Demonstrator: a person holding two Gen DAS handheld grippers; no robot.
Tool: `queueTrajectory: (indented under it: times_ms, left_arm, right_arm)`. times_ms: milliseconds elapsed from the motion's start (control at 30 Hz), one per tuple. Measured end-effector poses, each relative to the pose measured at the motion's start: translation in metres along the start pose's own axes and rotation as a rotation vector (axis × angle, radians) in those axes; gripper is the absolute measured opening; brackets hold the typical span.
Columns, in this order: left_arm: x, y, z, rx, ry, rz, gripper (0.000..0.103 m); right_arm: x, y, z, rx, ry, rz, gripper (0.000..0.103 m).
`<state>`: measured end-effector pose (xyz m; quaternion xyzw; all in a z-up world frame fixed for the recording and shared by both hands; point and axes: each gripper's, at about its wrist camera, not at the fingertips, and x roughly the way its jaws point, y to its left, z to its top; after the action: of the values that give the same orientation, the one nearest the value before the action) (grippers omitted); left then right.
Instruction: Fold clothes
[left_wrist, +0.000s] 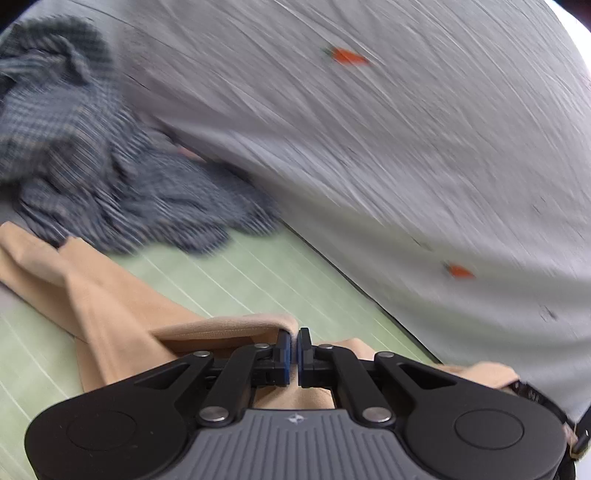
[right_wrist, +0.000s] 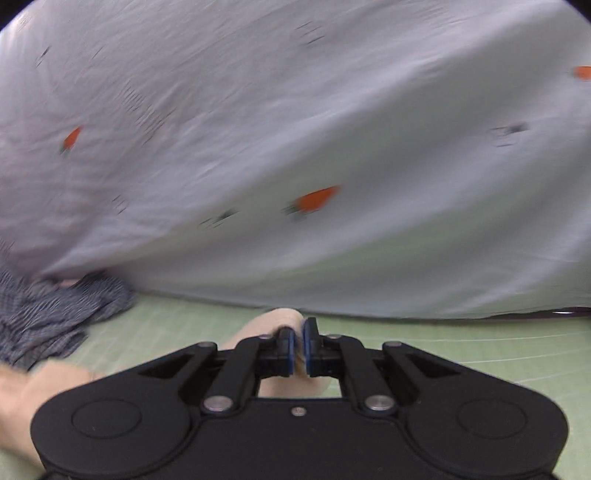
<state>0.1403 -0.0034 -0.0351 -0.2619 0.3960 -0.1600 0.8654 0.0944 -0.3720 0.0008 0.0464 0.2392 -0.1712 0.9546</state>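
A tan garment (left_wrist: 110, 295) lies partly on the green striped mat (left_wrist: 240, 273). My left gripper (left_wrist: 297, 341) is shut on a folded edge of it, with the cloth trailing away to the left. My right gripper (right_wrist: 298, 338) is shut on another part of the tan garment (right_wrist: 273, 321), which bunches over the fingertips and hangs below the jaws. A crumpled blue-grey checked garment (left_wrist: 92, 166) lies beyond, to the left; it also shows in the right wrist view (right_wrist: 48, 317). Both views are motion-blurred.
A large pale grey sheet with orange carrot prints (left_wrist: 406, 147) rises behind the mat like a wall; it also fills the right wrist view (right_wrist: 295, 147). The green mat (right_wrist: 461, 350) stretches to the right.
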Motion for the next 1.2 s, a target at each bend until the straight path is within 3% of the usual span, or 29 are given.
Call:
queueTrajectory:
  times_ms: [167,333,467,567,667,700,733,800,833,1067,1200]
  left_arm:
    - [-0.011,-0.068,-0.061,0.022,0.085,-0.125,0.002]
    - [-0.019,-0.111,-0.08,-0.016,0.091,-0.248,0.002]
    - [0.009,-0.117,-0.066,0.02,0.046,-0.199,0.003]
    - [0.061,-0.095,-0.05,-0.005,0.026,-0.057,0.011]
    - [0.103,-0.075,-0.035,-0.007,0.074,0.153,0.016]
    - [0.102,-0.071,-0.034,-0.004,0.082,0.162,0.021]
    - [0.101,-0.068,-0.032,-0.001,0.088,0.169,0.026]
    - [0.089,-0.066,-0.037,0.018,0.094,0.129,0.047]
    - [0.083,-0.067,-0.042,0.042,0.11,0.113,0.051]
    - [0.071,-0.067,-0.092,0.213,0.248,0.126,0.072]
    - [0.078,-0.064,-0.107,0.254,0.31,0.13,0.073]
  right_arm:
    - [-0.054,-0.102,0.012,0.075,-0.087,-0.151,0.006]
    - [-0.098,-0.18,0.036,0.143,-0.194,-0.247,0.006]
    - [-0.107,-0.211,0.048,0.163,-0.234,-0.261,0.006]
    - [-0.077,-0.212,0.037,0.154,-0.168,-0.254,0.007]
    - [-0.031,-0.206,0.015,0.16,0.003,-0.29,0.016]
    - [-0.021,-0.202,0.004,0.174,0.049,-0.294,0.025]
    - [-0.015,-0.197,-0.008,0.191,0.087,-0.292,0.043]
    - [-0.012,-0.182,-0.033,0.203,0.126,-0.281,0.064]
    - [-0.012,-0.174,-0.046,0.203,0.152,-0.269,0.07]
    - [-0.004,-0.129,-0.119,0.242,0.366,-0.15,0.077]
    - [0.0,-0.108,-0.136,0.235,0.414,-0.088,0.083]
